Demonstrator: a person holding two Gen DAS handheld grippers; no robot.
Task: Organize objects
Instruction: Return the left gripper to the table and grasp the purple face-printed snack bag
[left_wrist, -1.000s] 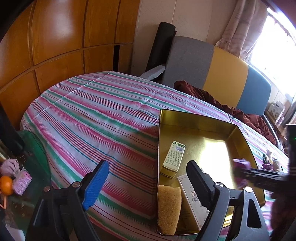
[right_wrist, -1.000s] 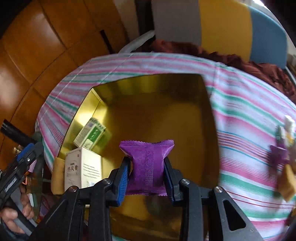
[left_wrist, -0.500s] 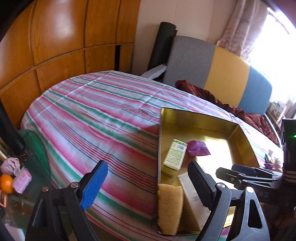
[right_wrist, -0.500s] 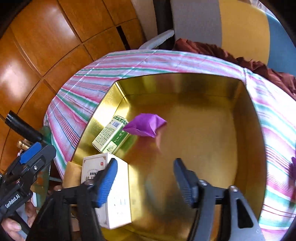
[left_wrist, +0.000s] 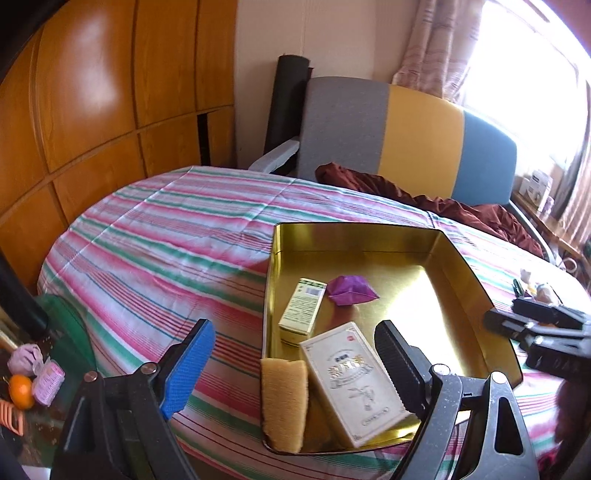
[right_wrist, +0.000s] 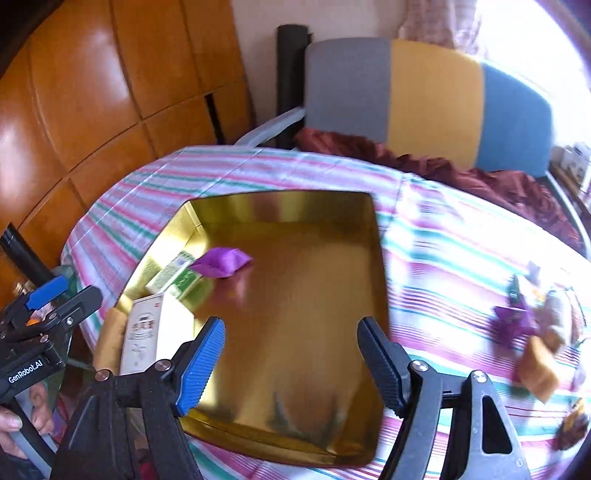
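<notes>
A: Largest first. Table (left_wrist: 177, 236) under a pink, green and white striped cloth. A sofa (left_wrist: 406, 136) in grey, yellow and blue stands behind it, with a dark red blanket (left_wrist: 443, 199) on the seat.

B: On the cloth, a gold tray (left_wrist: 476, 291), open-topped and shiny. Contents?

A: Four items, all toward its left side. White box (left_wrist: 351, 380) lying flat at the near end. Sponge (left_wrist: 283, 398) standing in the near left corner, touching the box. Green box (left_wrist: 303, 306) lying flat just beyond. Purple pouch (left_wrist: 351, 290) furthest in, just beside the green box; from the right camera its edge overlaps that box.

B: Grippers?

A: Left gripper (left_wrist: 291, 365) hovers at the tray's near left edge, jaws spread wide, nothing between them. Right gripper (right_wrist: 291, 354) hovers over the tray's near right part, jaws likewise spread and empty. Its view is blurred.

B: Off the tray?

A: A small pile (right_wrist: 532, 332) of loose things lies on the cloth well to the right: something purple, something tan. Too smeared to name further.
</notes>
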